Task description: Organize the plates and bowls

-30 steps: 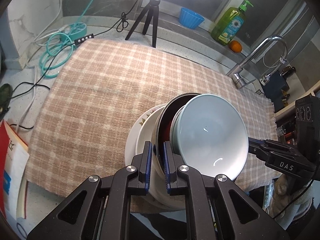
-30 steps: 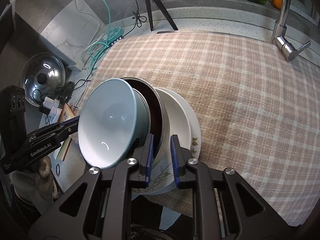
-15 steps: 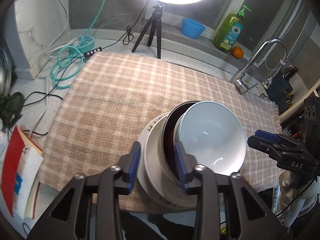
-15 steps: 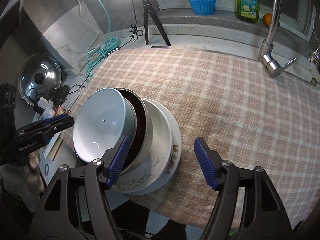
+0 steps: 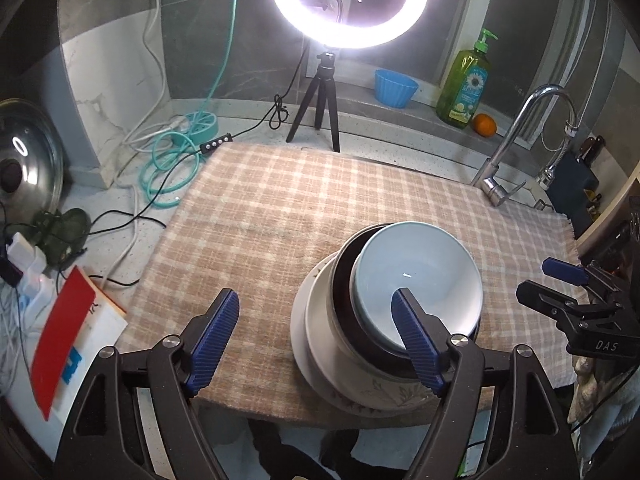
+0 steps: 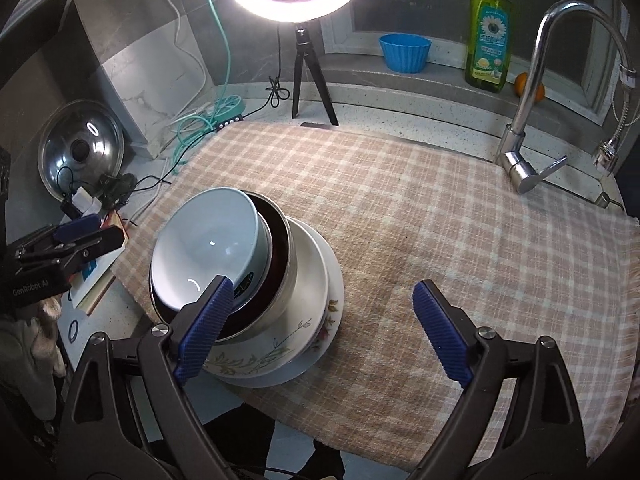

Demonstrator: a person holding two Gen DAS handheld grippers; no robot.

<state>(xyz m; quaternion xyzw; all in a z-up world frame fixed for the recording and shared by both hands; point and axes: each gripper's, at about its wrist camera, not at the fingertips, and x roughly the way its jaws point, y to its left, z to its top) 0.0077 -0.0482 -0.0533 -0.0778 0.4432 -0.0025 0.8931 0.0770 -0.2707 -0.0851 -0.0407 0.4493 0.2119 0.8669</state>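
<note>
Claws both gape, gripping nothing: left claw (image 5: 316,340), then right claw (image 6: 320,328). Between them, the pale bowl (image 5: 416,284) sits nested in a dark bowl (image 6: 280,248) atop plates (image 6: 320,280) near the table's front edge; stacking looks finished.

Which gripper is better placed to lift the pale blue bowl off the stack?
Probably left: the left gripper is open with one finger over the pale blue bowl. The right gripper, also open, mostly spans cloth.
</note>
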